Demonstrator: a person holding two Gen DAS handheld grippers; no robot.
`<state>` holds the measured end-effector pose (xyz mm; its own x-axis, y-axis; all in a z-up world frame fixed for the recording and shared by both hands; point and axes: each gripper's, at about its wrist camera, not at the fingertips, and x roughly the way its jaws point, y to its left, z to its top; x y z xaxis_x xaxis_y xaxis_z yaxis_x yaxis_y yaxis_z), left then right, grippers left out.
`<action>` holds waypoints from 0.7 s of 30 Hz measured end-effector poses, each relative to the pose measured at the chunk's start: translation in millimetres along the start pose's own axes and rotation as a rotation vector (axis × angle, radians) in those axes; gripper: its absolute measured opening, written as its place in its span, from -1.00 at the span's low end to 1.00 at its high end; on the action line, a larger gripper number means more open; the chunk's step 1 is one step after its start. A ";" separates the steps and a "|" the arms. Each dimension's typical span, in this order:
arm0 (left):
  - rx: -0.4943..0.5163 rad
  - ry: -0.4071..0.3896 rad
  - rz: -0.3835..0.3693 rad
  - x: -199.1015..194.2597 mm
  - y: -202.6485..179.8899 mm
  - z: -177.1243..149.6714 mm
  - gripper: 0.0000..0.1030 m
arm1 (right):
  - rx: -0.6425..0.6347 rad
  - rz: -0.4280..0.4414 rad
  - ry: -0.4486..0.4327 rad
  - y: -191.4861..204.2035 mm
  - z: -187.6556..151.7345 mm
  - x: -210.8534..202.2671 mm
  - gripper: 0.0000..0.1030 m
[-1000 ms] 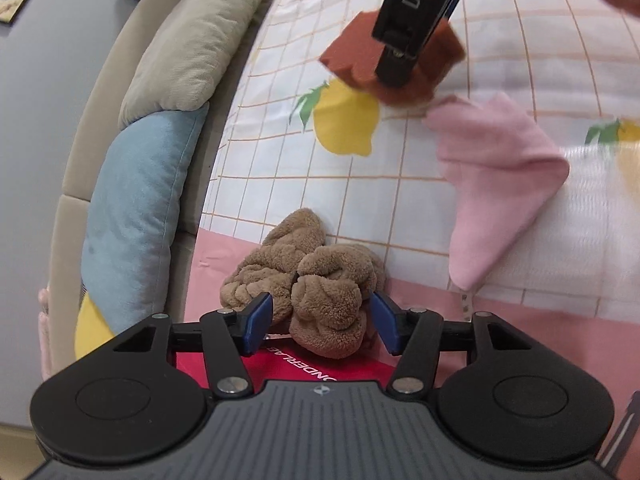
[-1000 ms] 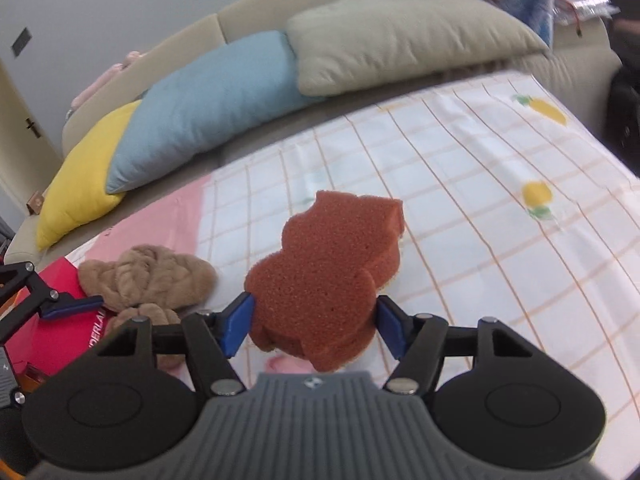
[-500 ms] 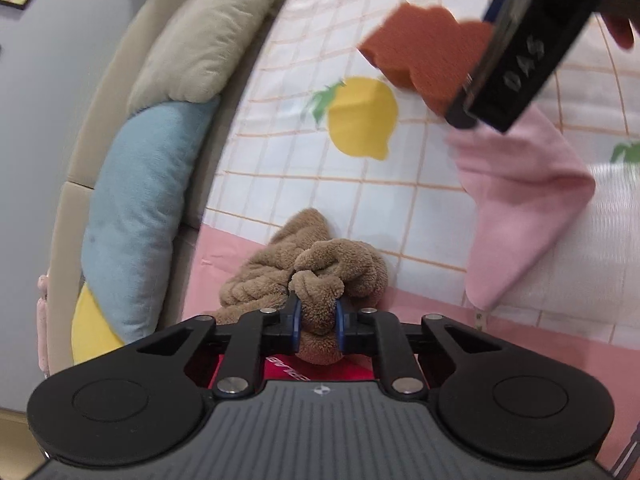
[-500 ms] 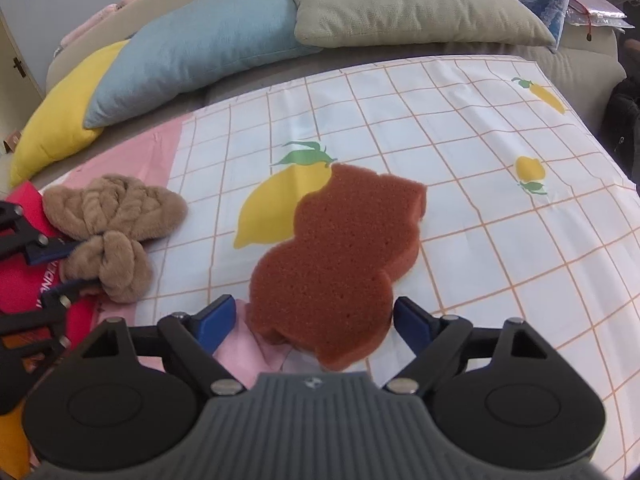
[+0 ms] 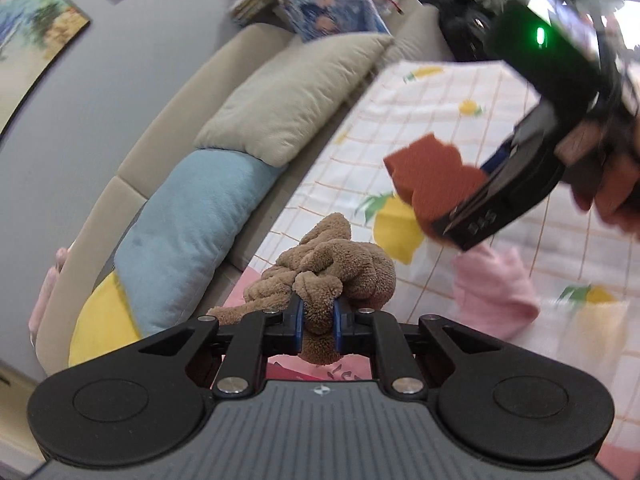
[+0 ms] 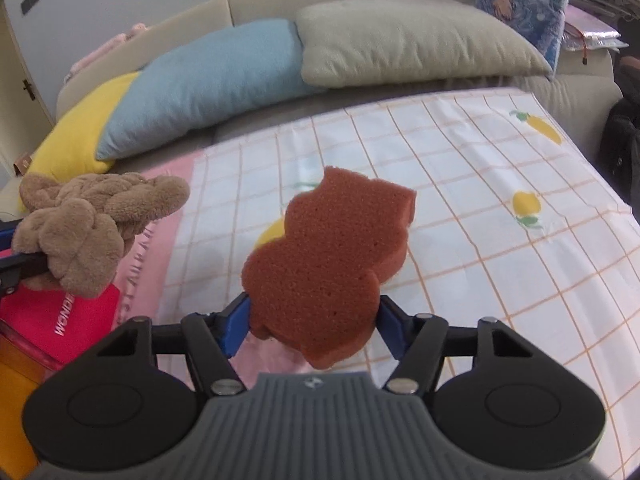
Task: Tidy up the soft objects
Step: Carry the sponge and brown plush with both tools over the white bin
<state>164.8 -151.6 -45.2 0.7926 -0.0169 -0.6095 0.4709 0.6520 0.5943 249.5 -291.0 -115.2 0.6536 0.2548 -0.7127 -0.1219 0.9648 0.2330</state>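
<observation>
My left gripper point(image 5: 317, 312) is shut on a fold of the brown knotted plush towel point(image 5: 344, 264), which hangs lifted off the bed cover. From the right wrist view the same towel point(image 6: 88, 216) floats at the far left. My right gripper point(image 6: 313, 316) has its jaws closing on the rust-brown shaped sponge point(image 6: 328, 248). Both blue pads press its sides, and it is held tilted above the cover. The sponge point(image 5: 432, 176) also shows at upper right in the left wrist view, with a hand behind it.
A pink cloth point(image 5: 496, 292) lies on the lemon-print checked cover point(image 6: 480, 220). Yellow point(image 6: 76, 136), blue point(image 6: 208, 76) and beige point(image 6: 400, 36) pillows line the sofa back. A red package point(image 6: 64, 320) sits at the left edge, under the towel.
The left jaws closed on the brown towel and raised it off the cover. The right jaws opened wide around the sponge lying on the cover, then closed on it and lifted it.
</observation>
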 end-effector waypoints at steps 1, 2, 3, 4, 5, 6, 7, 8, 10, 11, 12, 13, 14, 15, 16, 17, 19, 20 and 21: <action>-0.013 -0.007 0.011 -9.3 2.1 -0.4 -0.70 | -0.006 0.009 -0.004 3.3 1.0 -1.7 0.27; -0.030 -0.016 0.024 -18.8 5.5 -1.9 -0.70 | -0.011 0.015 -0.008 6.1 1.4 -3.6 0.27; -0.051 -0.026 0.035 -28.8 9.8 -3.0 -0.70 | -0.016 0.022 -0.015 8.8 1.0 -6.7 0.28; -0.073 -0.033 0.047 -38.8 13.5 -4.2 -0.70 | -0.025 0.030 -0.024 11.5 0.0 -9.8 0.28; -0.100 -0.038 0.062 -49.2 18.0 -6.2 -0.70 | -0.039 0.033 -0.032 14.7 -1.1 -13.1 0.28; -0.129 -0.042 0.074 -59.4 22.7 -8.7 -0.70 | -0.054 0.030 -0.039 18.2 -2.1 -15.8 0.28; -0.157 -0.045 0.083 -68.0 26.7 -11.4 -0.70 | -0.064 0.030 -0.043 21.3 -2.8 -18.0 0.28; -0.188 -0.048 0.095 -77.6 30.8 -15.1 -0.70 | -0.070 0.033 -0.046 24.3 -2.9 -20.3 0.28; -0.229 -0.052 0.117 -92.6 37.2 -23.1 -0.70 | -0.079 0.041 -0.056 32.2 -1.7 -26.1 0.28; -0.242 -0.055 0.130 -98.8 40.0 -27.4 -0.70 | -0.087 0.046 -0.066 36.8 -1.3 -30.6 0.28; -0.252 -0.061 0.144 -105.6 42.1 -31.2 -0.70 | -0.096 0.051 -0.074 41.5 -1.5 -36.2 0.28; -0.261 -0.069 0.156 -111.6 44.5 -35.1 -0.70 | -0.102 0.061 -0.082 47.6 -3.3 -43.3 0.28; -0.274 -0.076 0.166 -118.0 47.4 -39.0 -0.70 | -0.103 0.071 -0.087 53.6 -5.5 -48.9 0.28; -0.292 -0.078 0.174 -124.1 50.2 -43.3 -0.70 | -0.108 0.081 -0.087 59.8 -8.1 -53.7 0.28; -0.311 -0.078 0.178 -129.5 53.2 -48.3 -0.70 | -0.121 0.092 -0.086 67.6 -11.6 -58.8 0.28; -0.330 -0.078 0.182 -135.8 56.6 -54.9 -0.70 | -0.139 0.099 -0.089 76.2 -14.7 -63.4 0.28; -0.349 -0.075 0.203 -144.2 61.6 -66.5 -0.71 | -0.182 0.113 -0.103 93.1 -21.3 -75.1 0.28; -0.359 -0.069 0.217 -147.1 64.2 -73.2 -0.71 | -0.198 0.125 -0.107 100.5 -24.4 -81.3 0.28; -0.373 -0.063 0.228 -150.4 67.0 -80.4 -0.71 | -0.207 0.145 -0.109 107.4 -27.5 -88.1 0.28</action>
<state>46.0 -44.4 44.1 0.8875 0.1206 -0.4447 0.1183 0.8731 0.4729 158.3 -208.0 -45.6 0.6934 0.3935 -0.6036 -0.3629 0.9144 0.1792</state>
